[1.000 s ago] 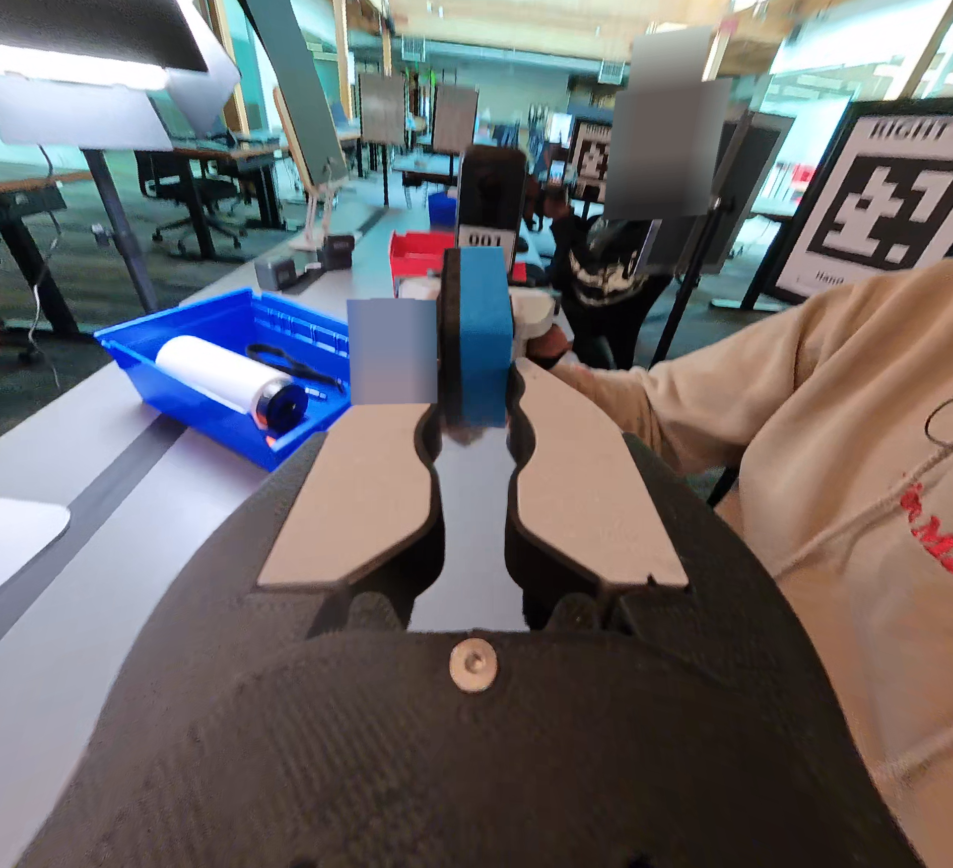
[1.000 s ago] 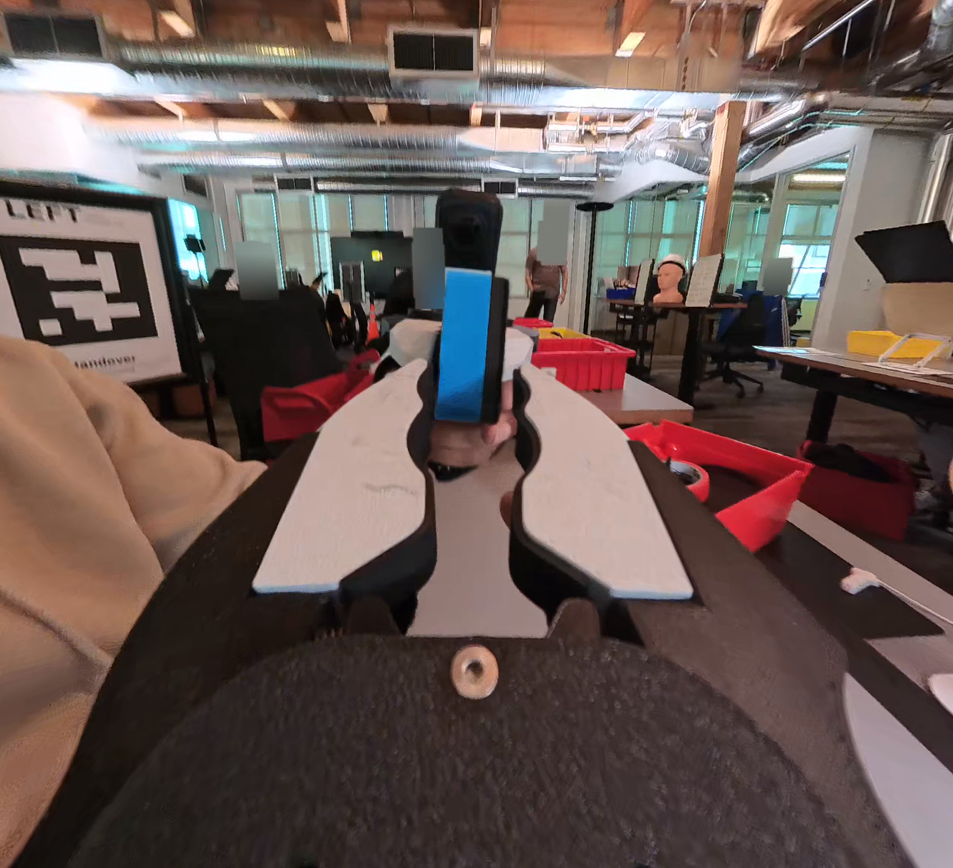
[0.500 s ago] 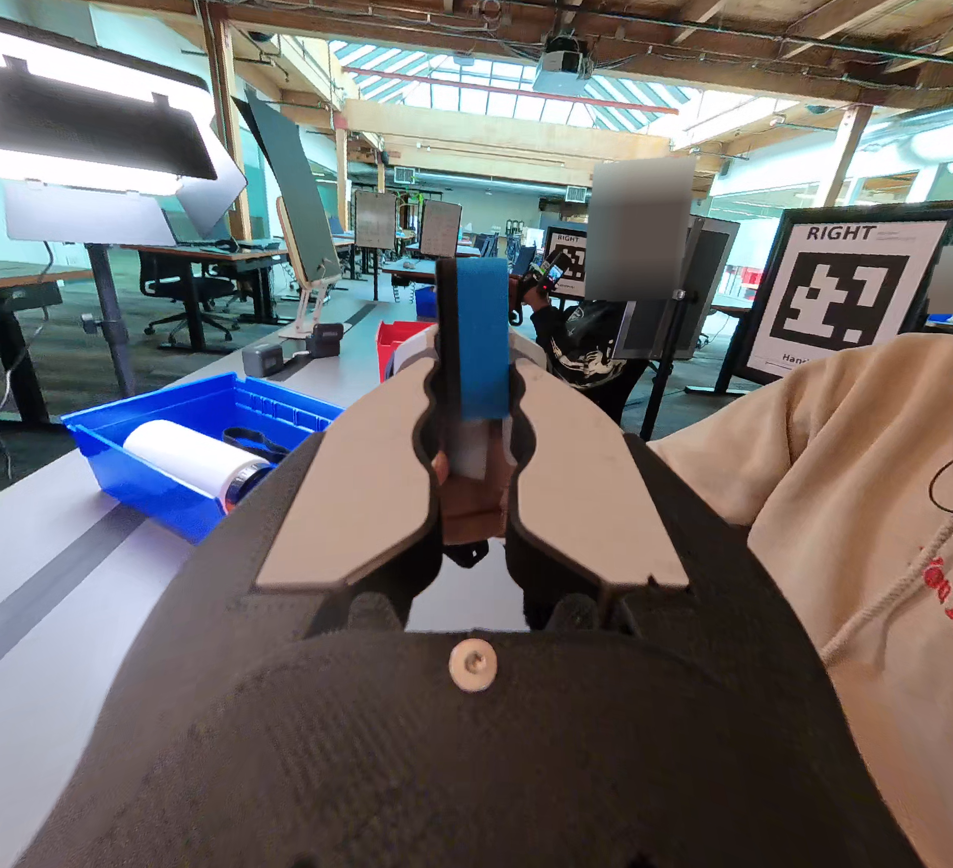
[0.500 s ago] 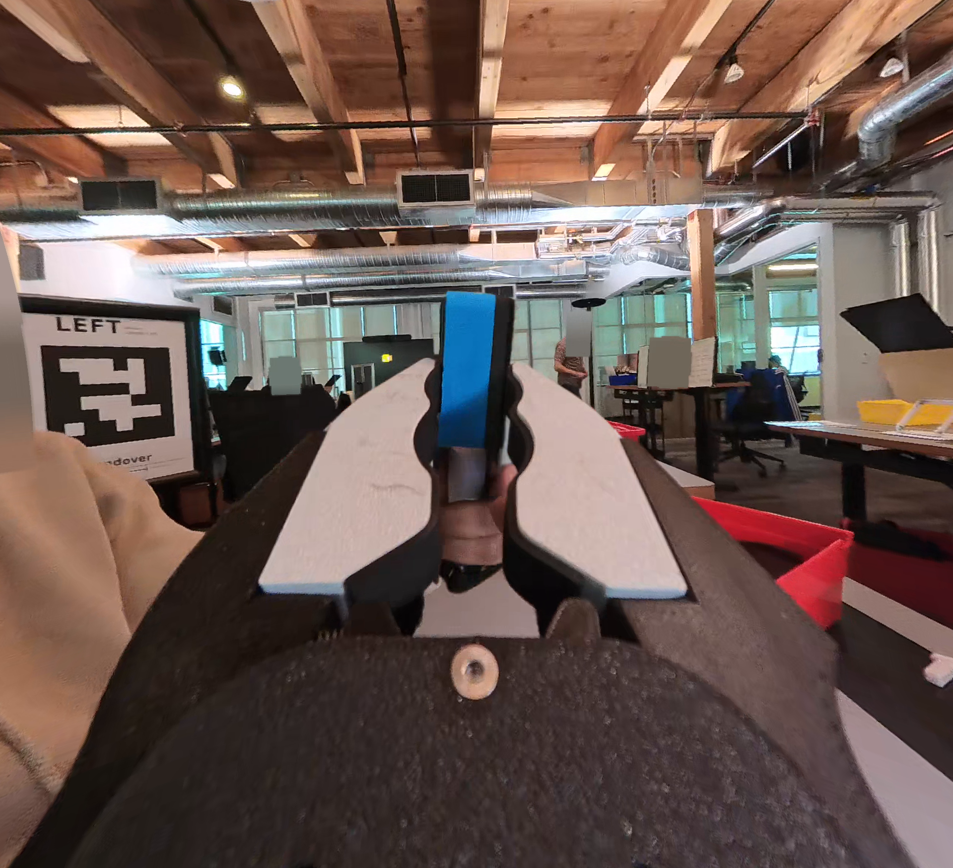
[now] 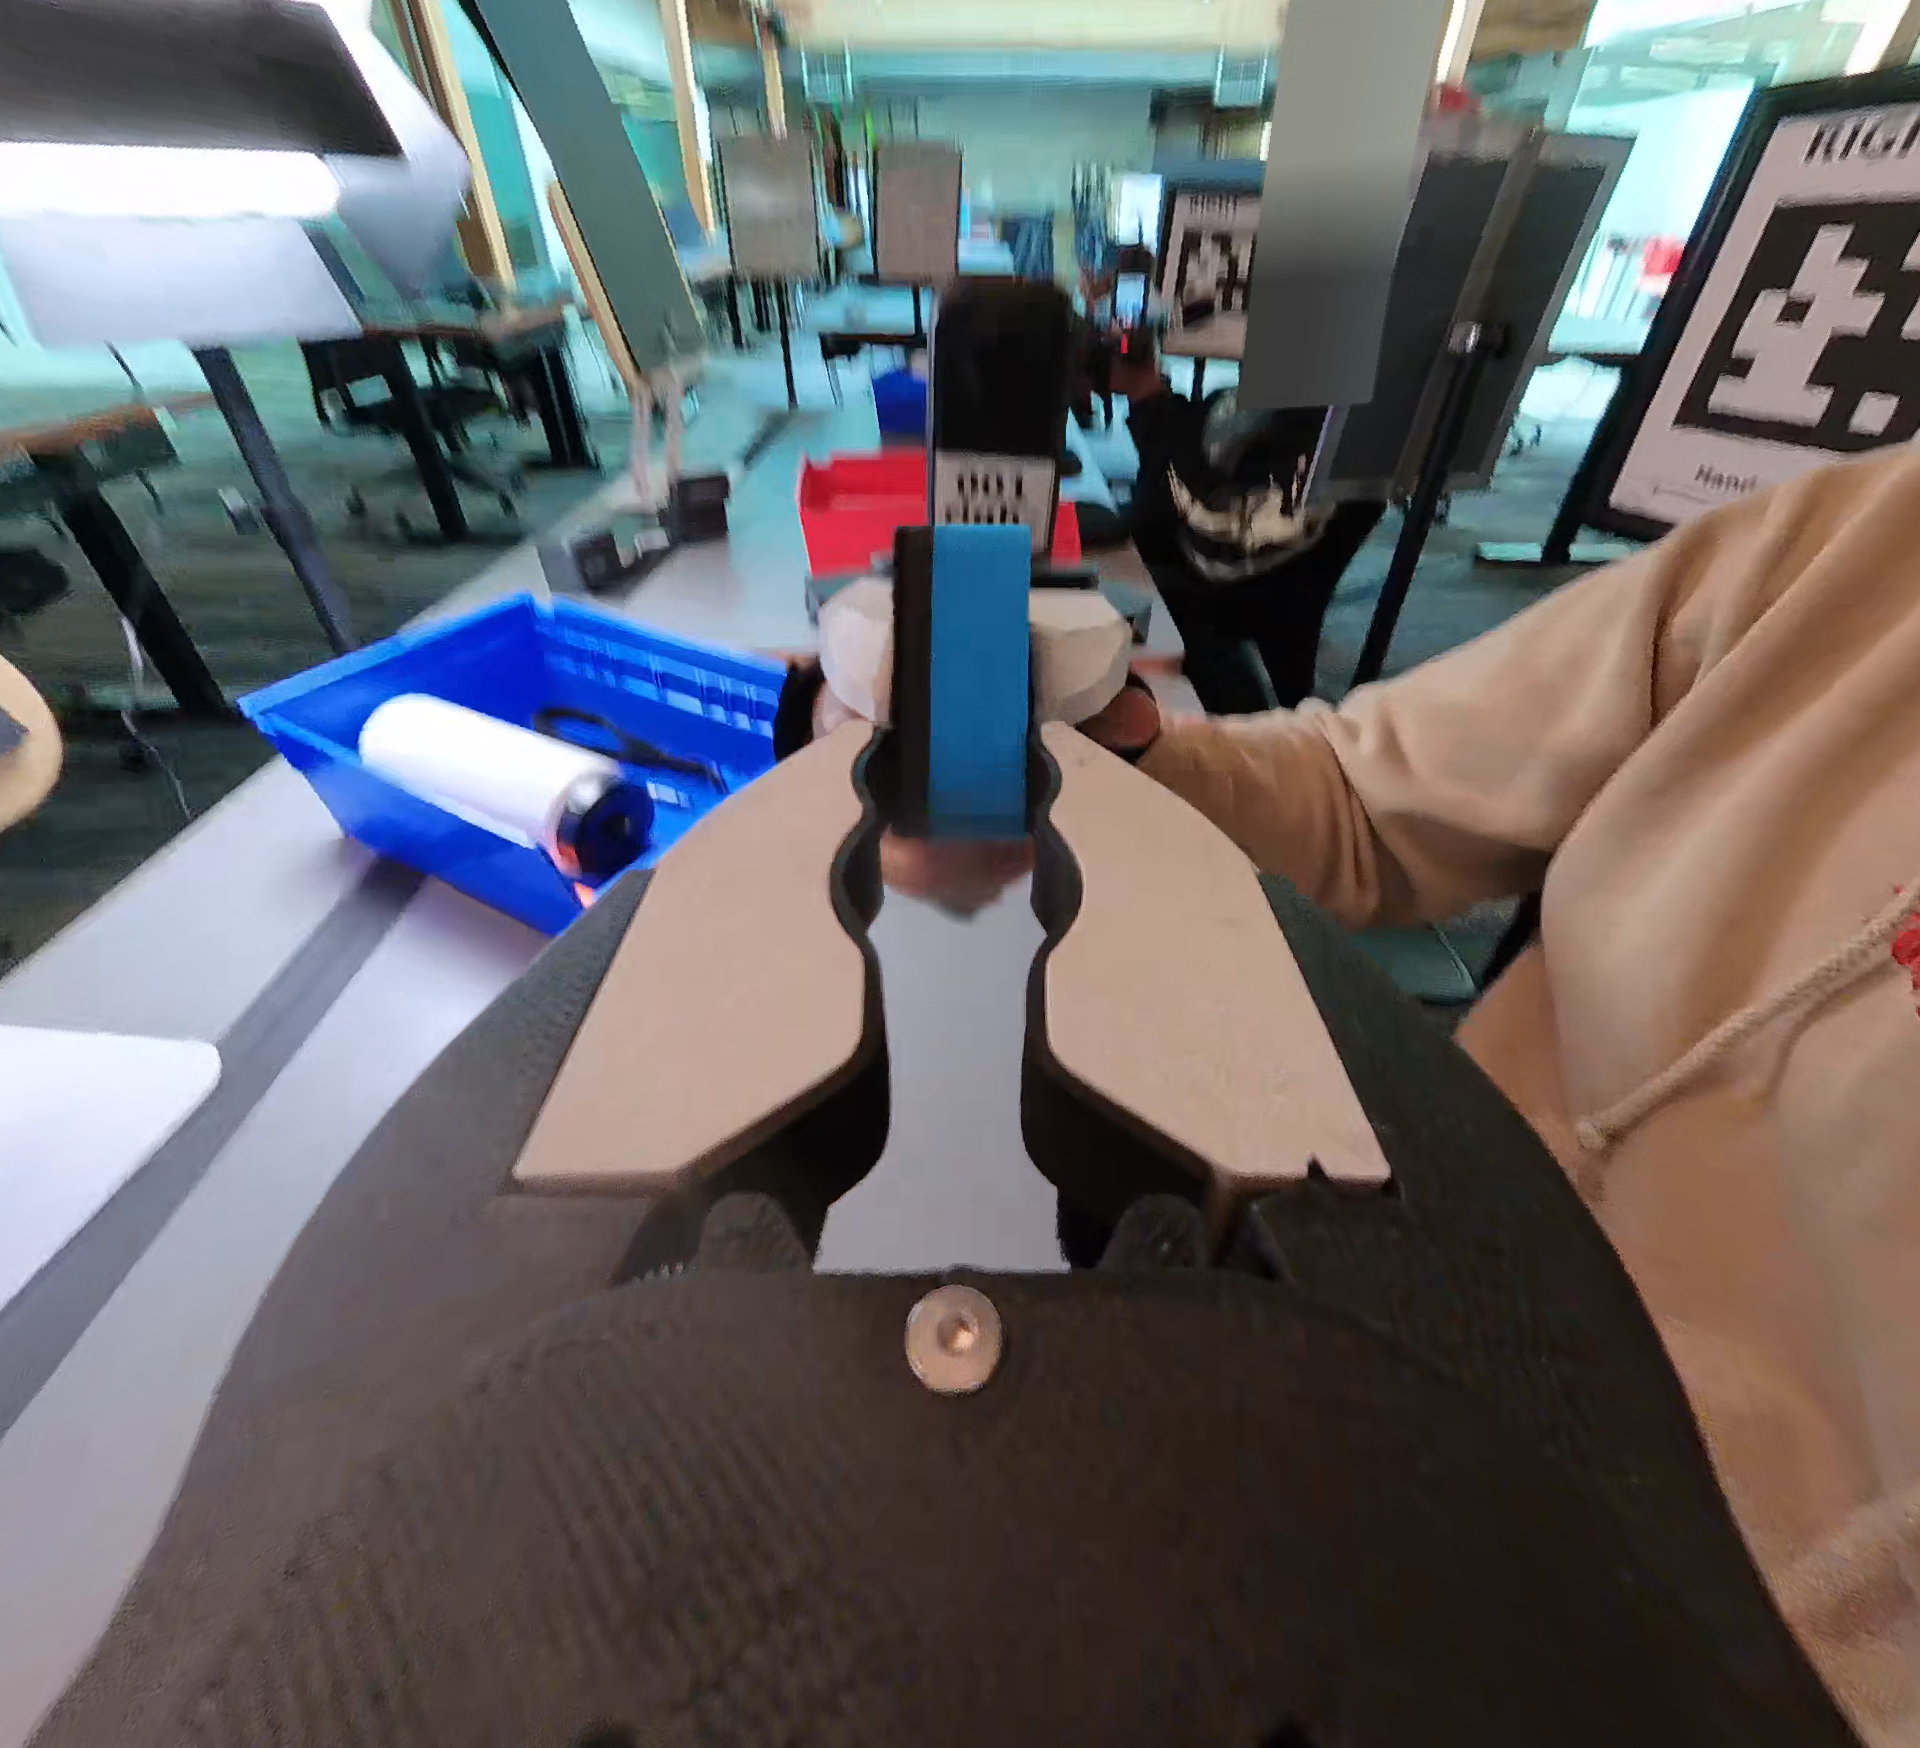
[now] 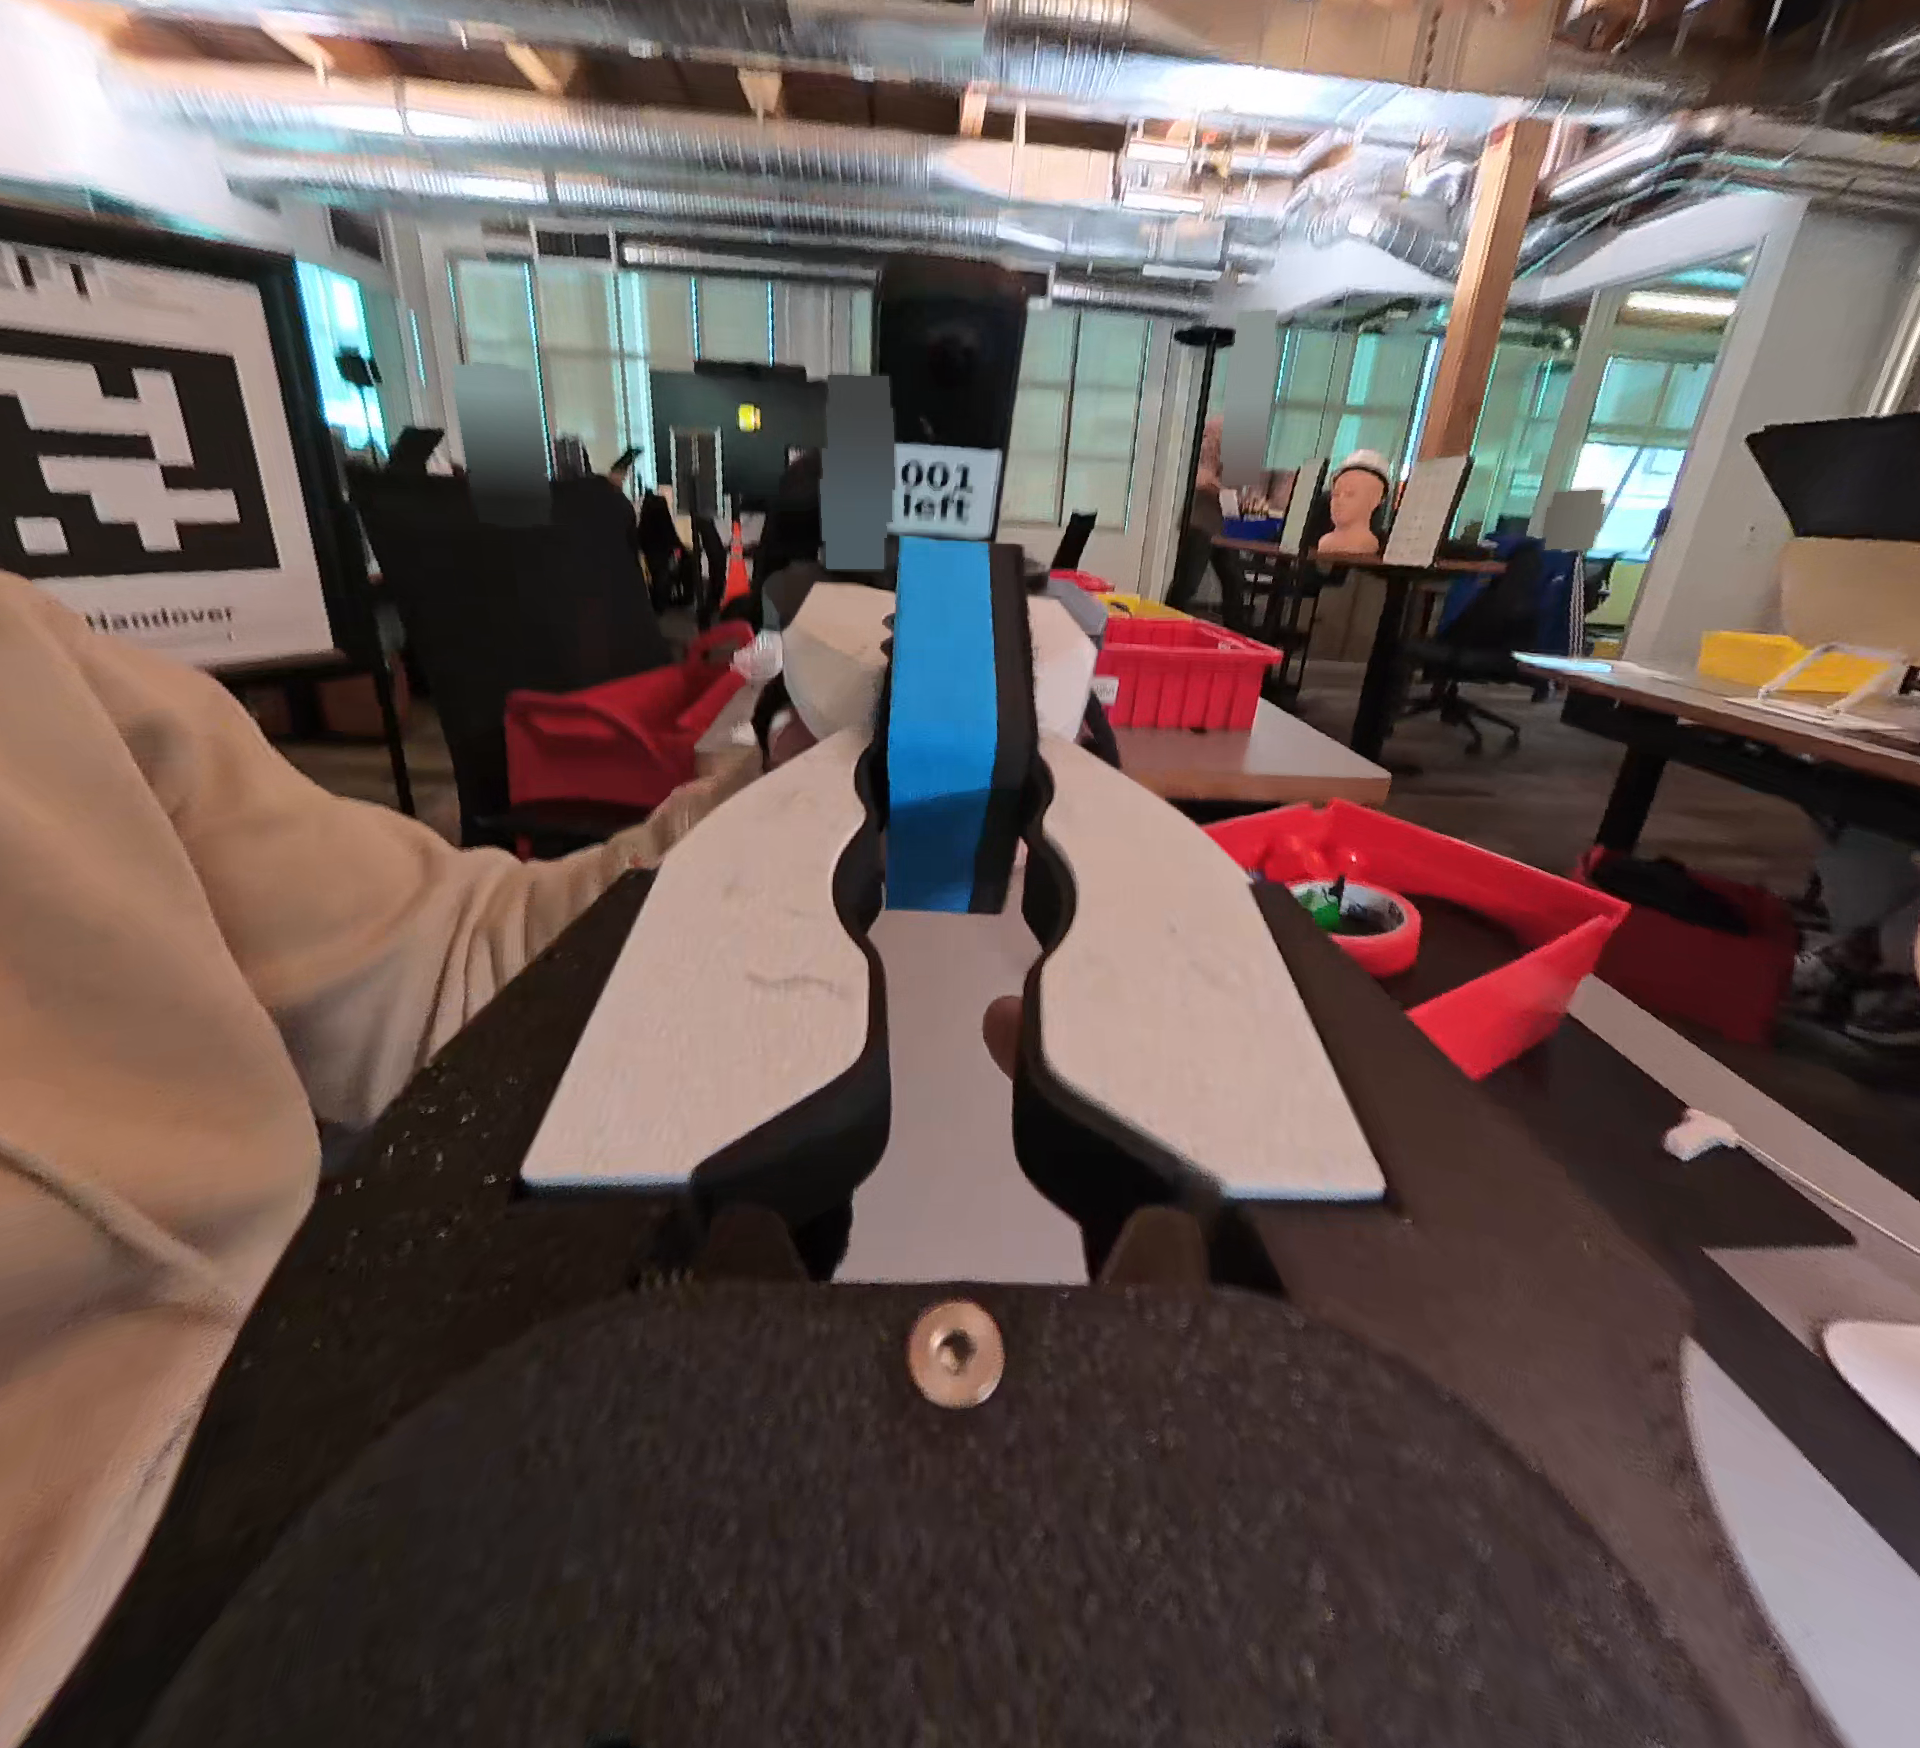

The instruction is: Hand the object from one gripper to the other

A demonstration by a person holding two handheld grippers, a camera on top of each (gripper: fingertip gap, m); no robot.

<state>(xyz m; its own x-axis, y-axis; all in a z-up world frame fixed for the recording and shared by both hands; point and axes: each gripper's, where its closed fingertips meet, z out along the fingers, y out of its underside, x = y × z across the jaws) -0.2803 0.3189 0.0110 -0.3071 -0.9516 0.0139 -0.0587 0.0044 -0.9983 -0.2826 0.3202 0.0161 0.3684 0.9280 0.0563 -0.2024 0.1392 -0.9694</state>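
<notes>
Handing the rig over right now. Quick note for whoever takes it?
Left tool: closed on the blue-and-black block, held in the air.
Right tool: facing the left one, nose to nose, and it looks closed on the same block. Its white fingertips flank the block in the left wrist view.
Done: both tools have met on the block, which is off the table.
Left: one tool has to open and back away while the other keeps the block. The pictures don't show which side is giving, so check before releasing.
</notes>
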